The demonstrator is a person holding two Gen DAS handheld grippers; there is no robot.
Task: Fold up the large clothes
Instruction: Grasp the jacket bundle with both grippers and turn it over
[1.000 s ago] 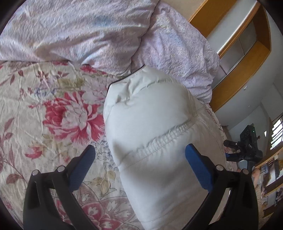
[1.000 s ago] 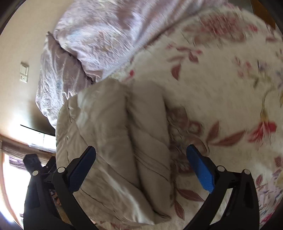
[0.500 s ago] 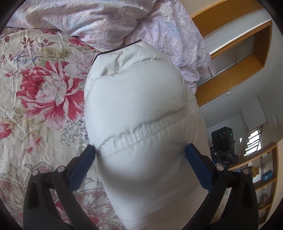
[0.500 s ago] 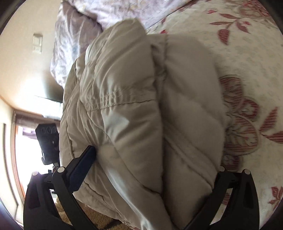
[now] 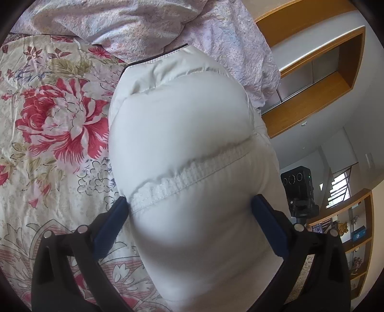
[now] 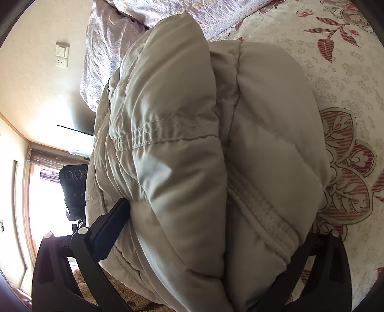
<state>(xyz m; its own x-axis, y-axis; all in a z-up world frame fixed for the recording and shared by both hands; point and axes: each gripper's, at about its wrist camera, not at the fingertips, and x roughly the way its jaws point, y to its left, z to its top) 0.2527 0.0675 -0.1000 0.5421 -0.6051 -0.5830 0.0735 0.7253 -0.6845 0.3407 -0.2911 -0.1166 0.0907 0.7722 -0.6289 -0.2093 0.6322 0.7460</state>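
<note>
Covering nearly everything underneath is the bed's cream bedspread with big red printed flowers [image 5: 48, 124], and a crumpled pale lilac quilt [image 5: 134, 21] is bunched up at the far end of it. On top of the bedspread sits the task's thing: a puffy off-white quilted down jacket [image 5: 182, 124], already doubled into a thick bundle near the edge of the bed, one end almost touching the lilac quilt.

Both claws are in on it from opposite sides. The left claw [image 5: 189, 211] has its blue pads pressed into either side of the bundle, jaws spread wide by the padding, so I'd call that a wide grip on the jacket and not a proper pinch. The right claw [image 6: 206, 225] is the same deal: the left finger [image 6: 112, 220] digs into the fabric, the other one is buried under the jacket's bulge, so I can't see that pad at all, but the jacket fills the whole gap. My guess is they're squeezing from both sides because down springs back open if you let go, so you have to hold the fold shut while shaping or moving it.

Looks-wise: smooth, slightly shiny shell, fat air-filled panels, a gathered elastic seam [image 5: 189, 172] running across the top, a dark trimmed edge at the far end. From the right wrist view you can see two stacked layers with a deep crease between them.

Over the bed edge there's a black camera on a stand [image 5: 300, 189].
</note>
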